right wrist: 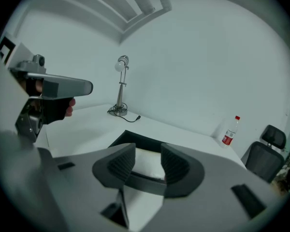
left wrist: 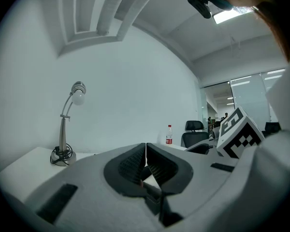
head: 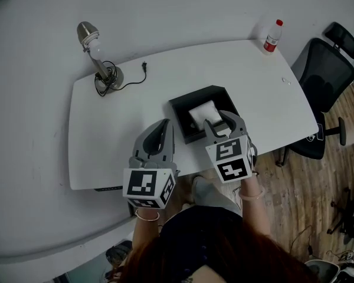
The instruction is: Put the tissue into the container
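Your left tool [head: 164, 125] is closed, jaws tip to tip with nothing between them; its own view [left wrist: 145, 146] shows the same. It sits over the surface [head: 106, 134], just left of the container [head: 183, 105].

Your right tool [head: 219, 120] is at medium width, jaws apart, pads gripping nothing. It tilts down over the container's near edge. In its own view [right wrist: 147, 151] the tissue [right wrist: 146, 163] shows through the gap, lying below in the container [right wrist: 131, 137].

The tissue [head: 202, 112] is a white wad inside the black container, toward its right half. The container is near the front middle of the surface.

The lamp [head: 97, 58] is at the far left corner with its cord loose beside the base. The bottle [head: 273, 37] is at the far right corner, upright. A chair [head: 324, 75] stands off the right end.
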`<action>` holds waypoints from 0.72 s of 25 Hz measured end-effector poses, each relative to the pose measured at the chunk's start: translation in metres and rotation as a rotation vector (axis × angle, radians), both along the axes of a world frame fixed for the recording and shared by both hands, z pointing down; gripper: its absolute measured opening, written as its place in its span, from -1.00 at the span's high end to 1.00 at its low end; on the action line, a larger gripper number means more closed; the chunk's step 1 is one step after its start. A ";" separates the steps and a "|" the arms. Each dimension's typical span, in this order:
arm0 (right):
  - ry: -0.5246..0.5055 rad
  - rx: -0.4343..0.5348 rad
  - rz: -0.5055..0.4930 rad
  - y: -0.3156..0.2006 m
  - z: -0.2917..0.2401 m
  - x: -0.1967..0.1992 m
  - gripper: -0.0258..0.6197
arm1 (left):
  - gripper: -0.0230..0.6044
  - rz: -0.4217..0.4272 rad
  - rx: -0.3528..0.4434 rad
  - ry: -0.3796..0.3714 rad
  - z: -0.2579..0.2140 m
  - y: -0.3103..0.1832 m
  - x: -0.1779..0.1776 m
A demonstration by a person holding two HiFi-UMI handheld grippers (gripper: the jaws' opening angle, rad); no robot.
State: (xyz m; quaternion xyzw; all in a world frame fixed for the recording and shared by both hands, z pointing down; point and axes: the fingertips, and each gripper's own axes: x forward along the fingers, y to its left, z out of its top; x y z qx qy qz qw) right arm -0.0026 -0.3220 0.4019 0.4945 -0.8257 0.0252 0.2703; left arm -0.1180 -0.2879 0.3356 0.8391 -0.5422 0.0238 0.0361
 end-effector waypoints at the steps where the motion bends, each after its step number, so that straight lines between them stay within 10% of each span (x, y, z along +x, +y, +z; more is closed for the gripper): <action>1: -0.014 0.005 0.003 0.004 -0.001 0.000 0.37 | 0.84 0.001 0.004 -0.001 -0.001 0.004 0.001; 18: -0.064 0.145 0.020 0.073 -0.040 0.000 0.66 | 0.84 0.010 0.058 -0.010 -0.016 0.081 0.002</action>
